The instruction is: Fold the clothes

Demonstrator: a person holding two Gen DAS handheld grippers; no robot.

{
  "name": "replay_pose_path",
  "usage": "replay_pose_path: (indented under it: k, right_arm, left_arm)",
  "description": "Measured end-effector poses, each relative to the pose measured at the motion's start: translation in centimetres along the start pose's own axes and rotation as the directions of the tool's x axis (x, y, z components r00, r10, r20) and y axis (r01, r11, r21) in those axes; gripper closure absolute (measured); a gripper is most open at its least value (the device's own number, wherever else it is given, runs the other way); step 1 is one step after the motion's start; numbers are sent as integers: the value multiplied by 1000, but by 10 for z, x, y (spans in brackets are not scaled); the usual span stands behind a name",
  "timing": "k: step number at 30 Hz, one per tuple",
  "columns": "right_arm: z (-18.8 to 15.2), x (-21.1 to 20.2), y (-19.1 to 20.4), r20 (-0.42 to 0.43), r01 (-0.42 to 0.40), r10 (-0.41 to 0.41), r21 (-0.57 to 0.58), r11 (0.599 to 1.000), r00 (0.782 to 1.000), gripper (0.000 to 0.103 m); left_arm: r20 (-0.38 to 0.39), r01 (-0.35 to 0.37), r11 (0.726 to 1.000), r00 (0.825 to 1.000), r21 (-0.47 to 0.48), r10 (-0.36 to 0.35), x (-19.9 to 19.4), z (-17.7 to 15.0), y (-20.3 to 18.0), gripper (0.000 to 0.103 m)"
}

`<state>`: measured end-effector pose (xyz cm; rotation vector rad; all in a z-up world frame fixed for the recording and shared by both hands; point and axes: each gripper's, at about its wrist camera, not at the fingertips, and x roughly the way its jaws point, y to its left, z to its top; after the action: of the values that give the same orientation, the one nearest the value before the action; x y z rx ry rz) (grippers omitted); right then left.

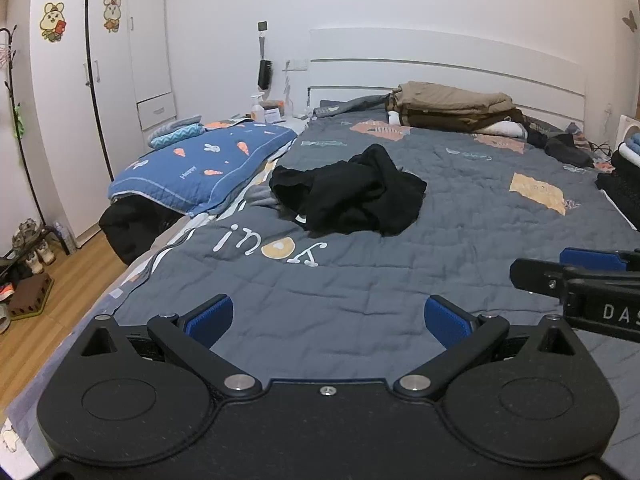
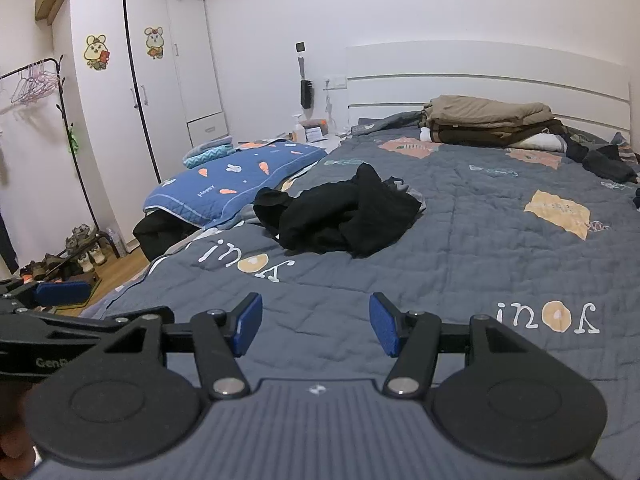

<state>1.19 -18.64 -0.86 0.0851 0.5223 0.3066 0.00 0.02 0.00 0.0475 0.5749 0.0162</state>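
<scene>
Both the left tongs (image 1: 329,320) and right tongs (image 2: 316,325) are hovering wide apart, gripping nothing. The black garment (image 1: 348,194) is lying crumpled on the bed (image 1: 460,240), well ahead of both. Folding is apparently not yet beginning; everything remains.

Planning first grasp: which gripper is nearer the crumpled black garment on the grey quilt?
Roughly equal, left perhaps slightly. Left gripper sits short of the crumpled black garment, nearly in line; right gripper is also short, beside the left, jaws open on both.

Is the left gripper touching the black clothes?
Apart. In the left wrist view, bare quilt lies between the open left gripper and the black clothes.
</scene>
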Motion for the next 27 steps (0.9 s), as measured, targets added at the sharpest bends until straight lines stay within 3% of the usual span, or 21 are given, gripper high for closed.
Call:
replay_pose_path:
  k: [27]
  right_arm:
    - [-2,1,6,-9,0,0,-5,1000,1000,45]
  left_arm:
    - [3,-1,1000,1000,4,1,-3,-1,-2,0]
